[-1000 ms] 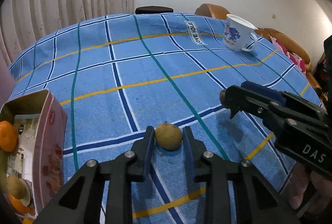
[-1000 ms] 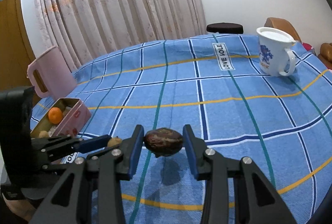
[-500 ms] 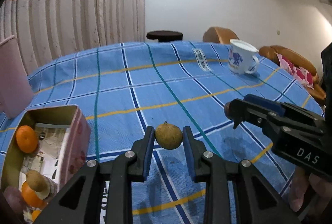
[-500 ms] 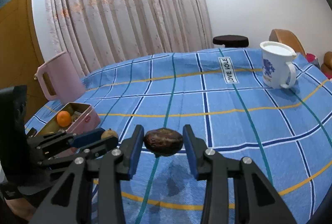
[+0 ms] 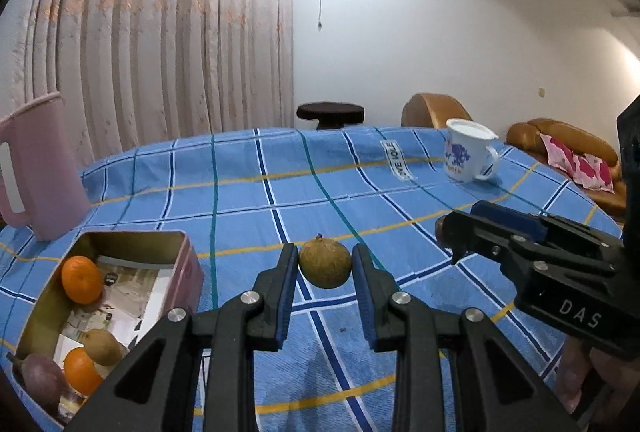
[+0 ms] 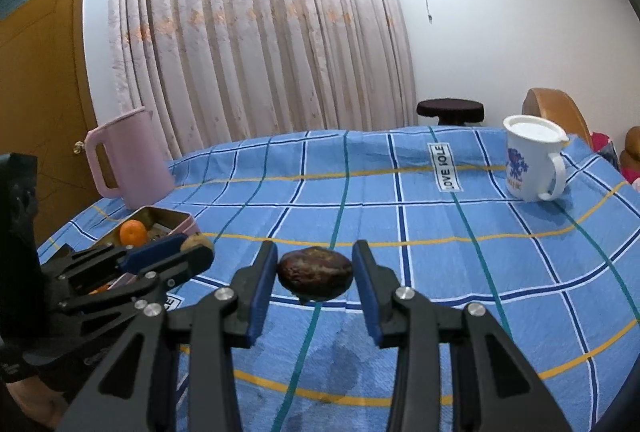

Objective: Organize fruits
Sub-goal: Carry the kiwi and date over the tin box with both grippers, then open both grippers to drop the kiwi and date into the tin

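Note:
My left gripper is shut on a round tan-green fruit, held above the blue checked cloth. To its left a pink tin box lies open, holding two oranges, a tan fruit and a purple fruit. My right gripper is shut on a dark brown wrinkled fruit, also lifted off the cloth. In the right wrist view the left gripper with its fruit hangs in front of the tin box. The right gripper shows at the right of the left wrist view.
A pink jug stands behind the tin at the far left. A white mug with a blue print sits at the far right of the cloth. Curtains, a dark stool and brown sofas lie beyond the table.
Both grippers have risen and tilted up with their fruits still gripped. The left one has lifted its fruit off the cloth, and more of the tin box and the pink jug has come into view.

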`<state>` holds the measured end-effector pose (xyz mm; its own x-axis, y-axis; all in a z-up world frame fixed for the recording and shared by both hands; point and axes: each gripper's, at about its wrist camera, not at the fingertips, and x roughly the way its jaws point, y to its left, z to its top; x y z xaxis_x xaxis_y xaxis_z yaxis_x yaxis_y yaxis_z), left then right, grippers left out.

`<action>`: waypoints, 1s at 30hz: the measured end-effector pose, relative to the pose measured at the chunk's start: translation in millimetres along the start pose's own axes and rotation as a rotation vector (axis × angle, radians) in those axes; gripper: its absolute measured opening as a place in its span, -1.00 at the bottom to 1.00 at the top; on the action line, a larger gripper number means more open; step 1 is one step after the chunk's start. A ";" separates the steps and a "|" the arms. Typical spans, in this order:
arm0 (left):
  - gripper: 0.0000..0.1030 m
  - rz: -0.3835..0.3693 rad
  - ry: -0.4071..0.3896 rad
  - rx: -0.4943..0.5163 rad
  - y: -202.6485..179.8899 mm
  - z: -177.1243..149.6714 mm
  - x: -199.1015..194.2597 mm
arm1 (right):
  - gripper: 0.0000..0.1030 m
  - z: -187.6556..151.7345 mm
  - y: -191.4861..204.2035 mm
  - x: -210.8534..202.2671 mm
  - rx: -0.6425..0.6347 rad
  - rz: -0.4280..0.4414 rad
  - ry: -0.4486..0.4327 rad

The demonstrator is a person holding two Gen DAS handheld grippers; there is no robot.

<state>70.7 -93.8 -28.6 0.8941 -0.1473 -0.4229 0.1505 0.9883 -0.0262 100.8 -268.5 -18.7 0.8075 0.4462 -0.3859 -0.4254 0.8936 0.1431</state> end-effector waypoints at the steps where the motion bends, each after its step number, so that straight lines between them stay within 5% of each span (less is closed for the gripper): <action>1: -0.42 0.004 -0.010 -0.003 0.9 -0.1 -2.0 | -0.19 -0.2 1.5 -1.5 -0.003 0.000 -0.009; 15: -0.42 0.071 -0.049 -0.033 29.7 0.9 -25.2 | -0.19 2.9 36.2 7.4 -0.057 0.049 -0.014; 30: -0.42 0.272 0.036 -0.149 145.7 -7.8 -58.2 | -0.19 31.9 161.6 49.8 -0.173 0.324 0.024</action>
<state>37.3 59.1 -14.9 0.8774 0.1225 -0.4640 -0.1582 0.9867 -0.0387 85.3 -100.3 14.2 0.6109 0.7015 -0.3671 -0.7219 0.6839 0.1054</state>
